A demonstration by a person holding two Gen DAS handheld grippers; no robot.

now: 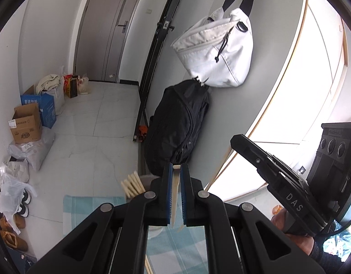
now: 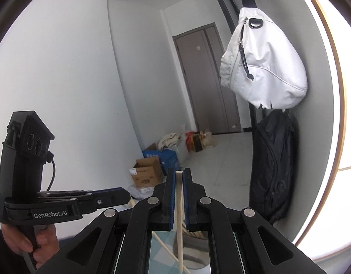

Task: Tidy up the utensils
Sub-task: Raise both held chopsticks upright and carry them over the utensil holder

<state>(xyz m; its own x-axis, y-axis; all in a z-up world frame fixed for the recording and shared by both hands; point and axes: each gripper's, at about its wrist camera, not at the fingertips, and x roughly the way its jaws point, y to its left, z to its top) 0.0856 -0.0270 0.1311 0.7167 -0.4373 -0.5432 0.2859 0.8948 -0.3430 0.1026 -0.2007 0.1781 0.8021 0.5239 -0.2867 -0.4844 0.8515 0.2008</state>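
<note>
In the left wrist view my left gripper (image 1: 175, 167) is shut on a pale chopstick (image 1: 174, 196) that stands upright between the blue pads. Just below and left of it, several more chopsticks (image 1: 132, 185) lean in a grey holder (image 1: 150, 178). My right gripper (image 2: 179, 171) is shut on a second chopstick (image 2: 180, 217), also upright. Under it in the right wrist view are the holder (image 2: 191, 251) and a blue checked cloth (image 2: 157, 258). Each gripper shows in the other's view: the right gripper (image 1: 236, 140) at the right, the left gripper (image 2: 127, 195) at the left.
A white bag (image 1: 218, 52) hangs on the grey wall above a black backpack (image 1: 180, 123). Cardboard boxes (image 1: 27, 123), plastic bags and shoes line the tiled floor at the left. A bright window (image 1: 301, 102) fills the right. The blue checked cloth (image 1: 91, 207) lies below.
</note>
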